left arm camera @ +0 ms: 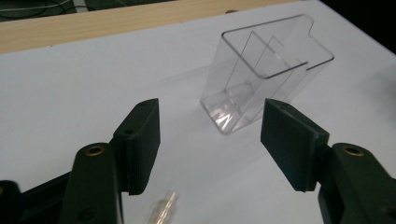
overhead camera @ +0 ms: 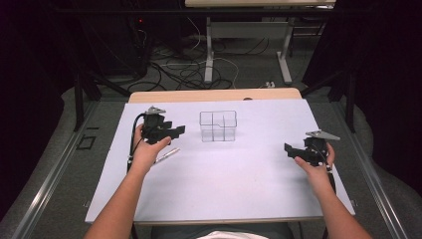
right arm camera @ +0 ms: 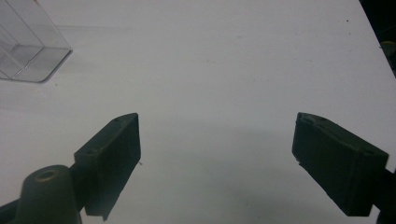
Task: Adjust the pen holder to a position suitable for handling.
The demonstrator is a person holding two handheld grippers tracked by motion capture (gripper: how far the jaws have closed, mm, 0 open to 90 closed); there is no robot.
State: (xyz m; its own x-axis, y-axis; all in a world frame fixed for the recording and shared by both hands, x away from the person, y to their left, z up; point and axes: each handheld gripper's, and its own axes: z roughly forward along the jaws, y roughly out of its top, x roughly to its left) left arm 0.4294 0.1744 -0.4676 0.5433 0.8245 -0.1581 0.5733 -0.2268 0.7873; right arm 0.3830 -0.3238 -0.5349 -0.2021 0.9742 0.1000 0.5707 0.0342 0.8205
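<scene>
Just beneath your left claw [overhead camera: 169, 132], jaws spread and empty, the pen [overhead camera: 166, 155] lies on the counter [overhead camera: 224, 184] pointing toward the clear organizer [overhead camera: 218, 126], well apart from your equally released right claw [overhead camera: 293, 149].

Clear pen [overhead camera: 166, 155] flat on table; clear divided holder [overhead camera: 218, 126] upright nearby, apart.
</scene>
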